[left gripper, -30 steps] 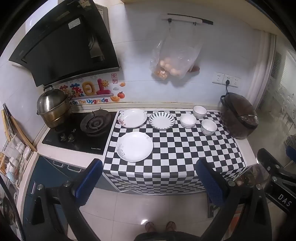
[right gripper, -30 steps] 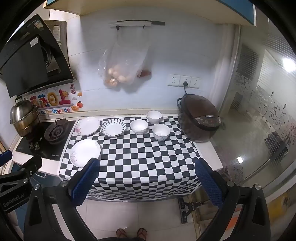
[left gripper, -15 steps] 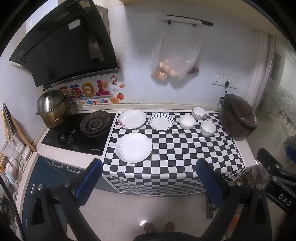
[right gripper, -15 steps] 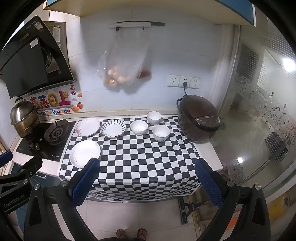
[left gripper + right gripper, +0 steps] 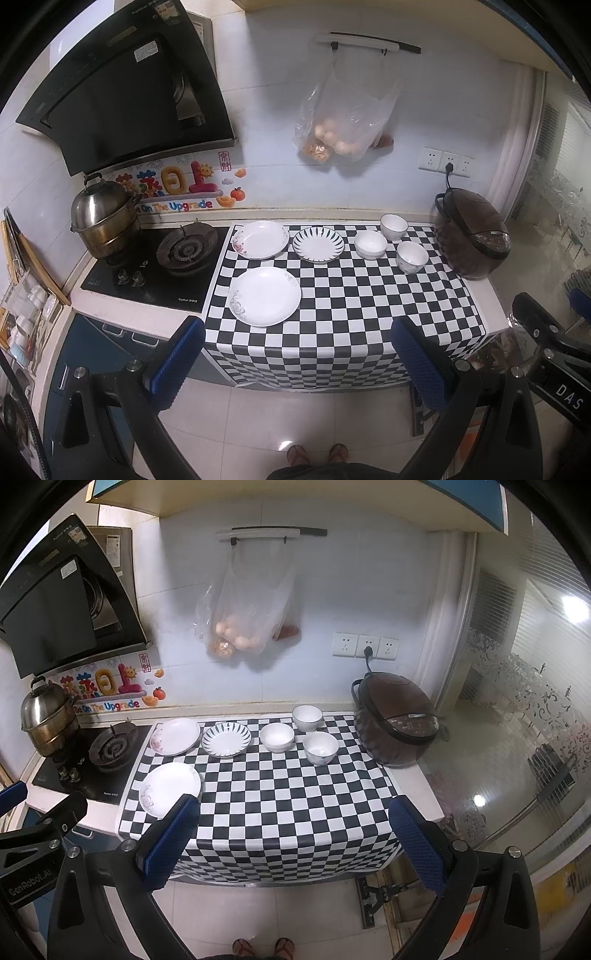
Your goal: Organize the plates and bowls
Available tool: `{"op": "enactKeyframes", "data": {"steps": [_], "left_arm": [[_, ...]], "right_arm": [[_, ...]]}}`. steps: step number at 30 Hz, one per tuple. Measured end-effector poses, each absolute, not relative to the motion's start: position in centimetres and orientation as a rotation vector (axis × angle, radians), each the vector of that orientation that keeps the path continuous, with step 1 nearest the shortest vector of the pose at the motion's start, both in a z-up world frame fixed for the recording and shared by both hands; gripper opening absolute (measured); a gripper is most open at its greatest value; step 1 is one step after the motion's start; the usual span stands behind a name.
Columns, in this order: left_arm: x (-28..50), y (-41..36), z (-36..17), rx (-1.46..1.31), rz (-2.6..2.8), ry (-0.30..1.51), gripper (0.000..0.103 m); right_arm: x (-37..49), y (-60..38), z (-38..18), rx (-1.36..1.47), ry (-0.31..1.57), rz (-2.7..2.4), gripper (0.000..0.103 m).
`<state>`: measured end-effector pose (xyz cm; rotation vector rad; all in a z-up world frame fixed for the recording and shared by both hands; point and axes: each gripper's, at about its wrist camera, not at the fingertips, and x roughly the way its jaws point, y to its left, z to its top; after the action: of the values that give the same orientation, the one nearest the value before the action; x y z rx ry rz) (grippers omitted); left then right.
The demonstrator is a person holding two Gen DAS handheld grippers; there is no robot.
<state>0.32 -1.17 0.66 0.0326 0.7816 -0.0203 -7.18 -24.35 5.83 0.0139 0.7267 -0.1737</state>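
On the checkered cloth [image 5: 351, 295] lie three plates: a large white plate [image 5: 265, 296] at the front left, a floral plate [image 5: 260, 239] behind it, and a striped plate [image 5: 318, 244] beside that. Three white bowls [image 5: 371, 244] [image 5: 393, 226] [image 5: 412, 256] stand to the right. The same dishes show in the right wrist view, with the large plate [image 5: 170, 788] and the bowls [image 5: 276, 737]. My left gripper [image 5: 299, 358] and right gripper [image 5: 291, 836] are both open and empty, held back from the counter's front edge above the floor.
A brown rice cooker [image 5: 472, 238] stands at the counter's right end. A gas hob [image 5: 155, 260] with a steel pot [image 5: 101, 216] is on the left under a black hood [image 5: 125, 85]. A plastic bag [image 5: 343, 129] hangs on the wall.
Both views have shifted slightly; the counter sits a little higher and farther. Both grippers stay open and no dish has moved.
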Motion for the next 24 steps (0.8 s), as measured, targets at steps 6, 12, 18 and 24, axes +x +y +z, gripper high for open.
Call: {"op": "enactKeyframes", "data": {"steps": [6, 12, 18, 24], "left_arm": [[0.4, -1.4, 0.8, 0.032, -0.021, 0.779, 0.103], [0.3, -1.2, 0.8, 0.030, -0.022, 0.776, 0.103], [0.7, -1.7, 1.4, 0.032, -0.020, 0.773, 0.103], [1.1, -1.0, 1.7, 0.027, -0.021, 0.767, 0.103]], "right_arm": [[-7.0, -24.4, 6.6, 0.013, 0.716, -0.175, 0.103], [-7.2, -24.3, 6.2, 0.009, 0.707, -0.175, 0.103], [-7.2, -24.1, 6.1, 0.007, 0.697, -0.176, 0.103], [-7.0, -24.0, 6.1, 0.007, 0.696, -0.176, 0.103]]}}
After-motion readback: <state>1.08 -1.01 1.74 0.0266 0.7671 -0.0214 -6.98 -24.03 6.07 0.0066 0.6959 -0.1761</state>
